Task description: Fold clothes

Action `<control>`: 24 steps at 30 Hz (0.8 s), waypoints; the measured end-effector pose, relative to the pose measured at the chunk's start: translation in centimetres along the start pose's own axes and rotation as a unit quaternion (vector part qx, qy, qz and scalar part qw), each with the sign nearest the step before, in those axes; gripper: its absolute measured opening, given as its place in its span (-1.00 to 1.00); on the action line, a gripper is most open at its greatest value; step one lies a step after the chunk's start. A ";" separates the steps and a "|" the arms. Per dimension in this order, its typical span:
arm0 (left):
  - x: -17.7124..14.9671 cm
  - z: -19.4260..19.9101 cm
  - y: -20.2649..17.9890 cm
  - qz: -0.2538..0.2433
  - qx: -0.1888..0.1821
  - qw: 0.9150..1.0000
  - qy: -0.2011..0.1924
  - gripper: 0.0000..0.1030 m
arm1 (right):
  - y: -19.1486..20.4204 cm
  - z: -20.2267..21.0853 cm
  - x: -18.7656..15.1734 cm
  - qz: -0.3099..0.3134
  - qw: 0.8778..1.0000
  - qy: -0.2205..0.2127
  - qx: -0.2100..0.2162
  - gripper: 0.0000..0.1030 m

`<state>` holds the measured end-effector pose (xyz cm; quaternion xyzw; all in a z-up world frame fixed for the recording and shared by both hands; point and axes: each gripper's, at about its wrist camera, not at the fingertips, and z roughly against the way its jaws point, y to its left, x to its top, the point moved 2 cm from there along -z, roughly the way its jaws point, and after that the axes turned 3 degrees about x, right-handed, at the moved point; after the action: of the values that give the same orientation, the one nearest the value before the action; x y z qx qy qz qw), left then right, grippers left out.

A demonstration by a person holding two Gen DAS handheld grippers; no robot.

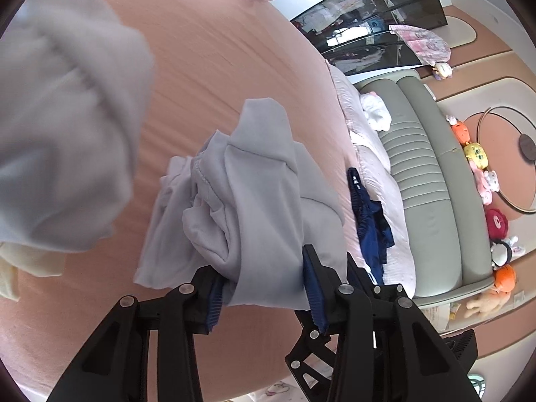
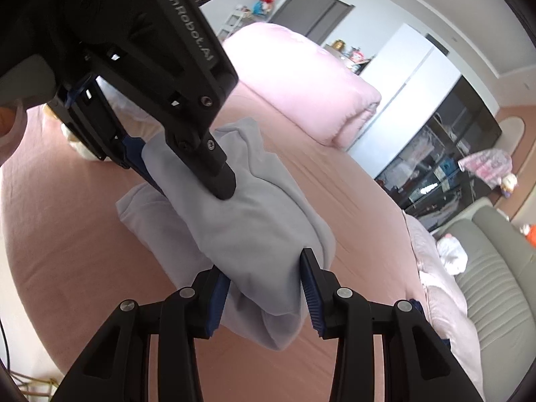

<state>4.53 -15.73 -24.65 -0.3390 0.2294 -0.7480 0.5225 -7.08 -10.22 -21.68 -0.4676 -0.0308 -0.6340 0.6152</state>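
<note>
A light grey garment is bunched into a thick roll above the pink bed. My left gripper is shut on one end of it, blue pads pressing both sides of the bundle. In the right wrist view the same grey garment fills the jaws of my right gripper, which is shut on its other end. The left gripper shows there from the side at upper left, its black finger lying on the cloth. More grey cloth, blurred, hangs at the left of the left wrist view.
A dark blue garment lies at the bed's right edge. A folded pink quilt sits at the far end of the bed. Beside the bed stand a grey-green sofa with white clothes, plush toys and a dark glass cabinet.
</note>
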 end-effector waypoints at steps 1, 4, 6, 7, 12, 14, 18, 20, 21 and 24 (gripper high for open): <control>-0.1 -0.1 0.3 0.001 0.004 1.000 0.004 -0.25 | 0.4 0.0 0.0 0.006 1.000 0.002 0.001 -0.22; -0.3 -0.6 0.6 -0.003 0.019 1.000 0.012 -0.25 | 1.4 -0.1 -0.3 0.013 1.000 0.014 0.012 -0.22; -0.5 -0.8 0.5 -0.022 0.041 0.999 0.012 -0.25 | 2.0 -0.1 -0.5 0.016 0.999 0.024 0.018 -0.22; -0.6 -0.9 0.3 -0.031 0.053 0.998 0.011 -0.22 | 2.3 0.0 -0.6 0.017 0.999 0.028 0.020 -0.22; -0.8 -1.6 0.0 -0.050 0.090 0.995 0.011 -0.20 | 3.0 0.2 -1.1 0.021 0.999 0.039 0.025 -0.18; -0.8 -1.6 -0.2 -0.058 0.099 0.993 0.009 -0.20 | 3.0 0.5 -1.3 0.021 0.998 0.040 0.031 -0.16; -0.9 -1.8 -0.4 -0.066 0.111 0.992 0.013 -0.20 | 2.1 1.8 -2.0 0.007 0.997 0.040 0.067 -0.06; -0.9 -1.7 -0.5 -0.066 0.114 0.991 0.012 -0.20 | 1.3 2.6 -2.6 -0.010 0.996 0.037 0.086 -0.01; -1.0 -1.6 -0.5 -0.065 0.116 0.991 0.013 -0.20 | 0.5 3.0 -2.9 -0.026 0.994 0.035 0.098 0.04; -1.0 -1.5 -0.7 -0.058 0.122 0.991 0.014 -0.20 | -2.0 3.8 -3.6 -0.085 0.988 0.029 0.128 0.22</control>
<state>3.15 -14.61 -25.44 -0.2750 0.1238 -0.8039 0.5126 -7.27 -4.71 -20.74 -0.3620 -0.1338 -0.6881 0.6145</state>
